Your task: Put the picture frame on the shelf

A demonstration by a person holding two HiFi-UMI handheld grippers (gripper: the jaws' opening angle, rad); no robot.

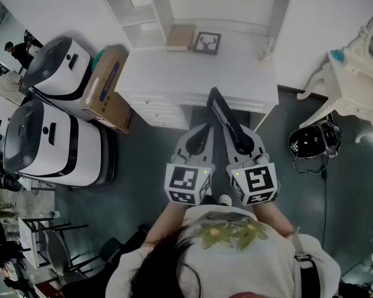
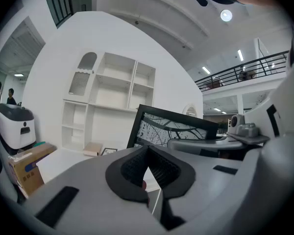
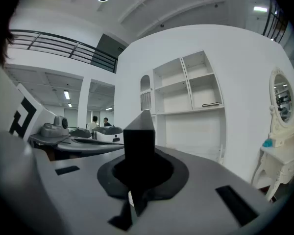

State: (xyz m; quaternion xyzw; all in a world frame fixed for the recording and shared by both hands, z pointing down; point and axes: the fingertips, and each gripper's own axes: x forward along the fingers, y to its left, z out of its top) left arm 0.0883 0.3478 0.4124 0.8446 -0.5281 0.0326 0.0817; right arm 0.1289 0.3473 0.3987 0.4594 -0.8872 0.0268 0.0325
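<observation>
From above, the left gripper (image 1: 202, 131) and right gripper (image 1: 241, 143) sit side by side in front of a white desk (image 1: 168, 73). The frame (image 1: 221, 112) rises tilted from the right one over the desk's front edge, clear of the shelf (image 1: 137, 11) behind.

The left gripper view adds what the head view cannot. The left gripper (image 2: 148, 153) has its dark pads pressed together with nothing between them. The frame (image 2: 171, 127) stands just to its right, and its branch-patterned front shows only here. In the right gripper view the frame (image 3: 138, 141) is seen edge-on, a black slab pinched between the pads of the right gripper (image 3: 137, 173). This view alone shows an oval mirror (image 3: 284, 94) on the far right.

Two white machines (image 1: 56, 129) stand on the dark floor at the left, with a cardboard box (image 1: 105, 89) leaning beside them against the desk. At the back of the desk top lie a tan box (image 1: 180, 37) and, just right of it, a small deer picture (image 1: 207, 42). Further right, a black object (image 1: 314, 141) with a cable lies on the floor near a white dresser (image 1: 354, 73). People (image 1: 12, 51) stand far off at the left.
</observation>
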